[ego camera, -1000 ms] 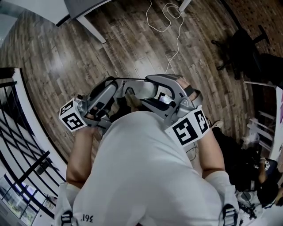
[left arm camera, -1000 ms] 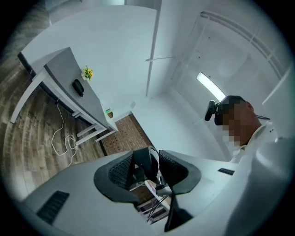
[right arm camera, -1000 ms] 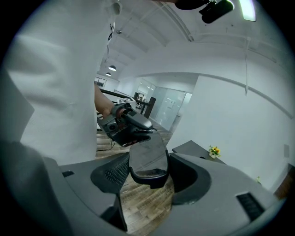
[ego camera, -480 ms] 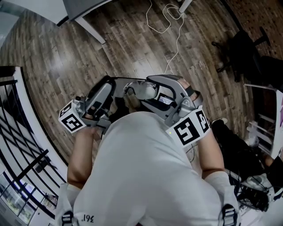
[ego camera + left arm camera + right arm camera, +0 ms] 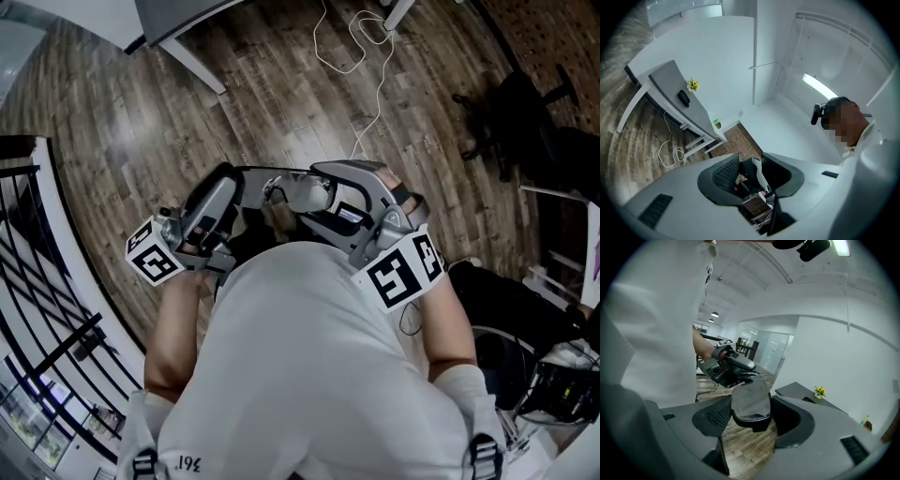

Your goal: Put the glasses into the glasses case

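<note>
I hold the dark-framed glasses (image 5: 305, 194) in the air in front of my white shirt, above the wooden floor. One lens (image 5: 751, 401) stands upright between the jaws of my right gripper (image 5: 752, 416), whose pads press on its frame. From there a thin temple arm (image 5: 272, 170) runs left to my left gripper (image 5: 242, 178). In the left gripper view that arm (image 5: 760, 174) lies between the jaws of the left gripper (image 5: 751, 176). In the right gripper view the left gripper (image 5: 733, 365) faces the lens. A small dark object (image 5: 683, 97), perhaps the case, lies on a grey desk.
The grey desk (image 5: 665, 84) with a small flower pot (image 5: 693, 85) stands ahead by the white wall. A white cable (image 5: 361, 52) lies looped on the floor. A black chair (image 5: 525, 103) is at the right, a dark railing (image 5: 37, 281) at the left.
The lens has turned a little between the two grippers. Both hands have shifted slightly while staying close to my chest.
</note>
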Demonstrator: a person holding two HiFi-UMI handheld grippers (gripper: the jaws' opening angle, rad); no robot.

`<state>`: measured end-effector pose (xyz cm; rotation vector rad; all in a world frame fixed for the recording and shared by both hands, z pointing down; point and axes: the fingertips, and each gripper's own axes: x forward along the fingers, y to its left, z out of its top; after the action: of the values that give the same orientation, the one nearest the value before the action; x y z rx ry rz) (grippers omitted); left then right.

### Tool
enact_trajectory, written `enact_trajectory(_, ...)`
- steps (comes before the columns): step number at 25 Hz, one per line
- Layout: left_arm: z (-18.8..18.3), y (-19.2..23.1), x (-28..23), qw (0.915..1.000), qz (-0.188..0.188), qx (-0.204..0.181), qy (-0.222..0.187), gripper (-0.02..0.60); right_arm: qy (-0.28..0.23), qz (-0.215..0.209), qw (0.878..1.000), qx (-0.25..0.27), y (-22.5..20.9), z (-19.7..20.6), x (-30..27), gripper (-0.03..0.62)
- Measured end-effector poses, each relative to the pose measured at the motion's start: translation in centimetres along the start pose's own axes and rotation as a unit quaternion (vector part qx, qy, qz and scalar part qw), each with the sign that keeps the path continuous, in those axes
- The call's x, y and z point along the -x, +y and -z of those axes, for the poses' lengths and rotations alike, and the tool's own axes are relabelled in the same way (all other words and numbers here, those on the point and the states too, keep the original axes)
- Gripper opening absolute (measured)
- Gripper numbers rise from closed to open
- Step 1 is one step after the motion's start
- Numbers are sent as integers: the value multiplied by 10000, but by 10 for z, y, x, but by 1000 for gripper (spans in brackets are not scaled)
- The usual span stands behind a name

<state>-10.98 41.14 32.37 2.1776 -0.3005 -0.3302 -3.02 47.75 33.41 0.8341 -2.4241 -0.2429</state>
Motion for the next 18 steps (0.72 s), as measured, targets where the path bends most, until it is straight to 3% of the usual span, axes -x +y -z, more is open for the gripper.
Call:
enact_trajectory(8, -6, 21, 9, 9973, -341, -483, 432, 158, 143, -176, 9997, 7, -6, 2, -27, 267)
enact_trajectory(18, -80, 77, 1, 9974, -115, -508, 505, 158, 458, -36, 9989, 75, -63, -11, -99, 267)
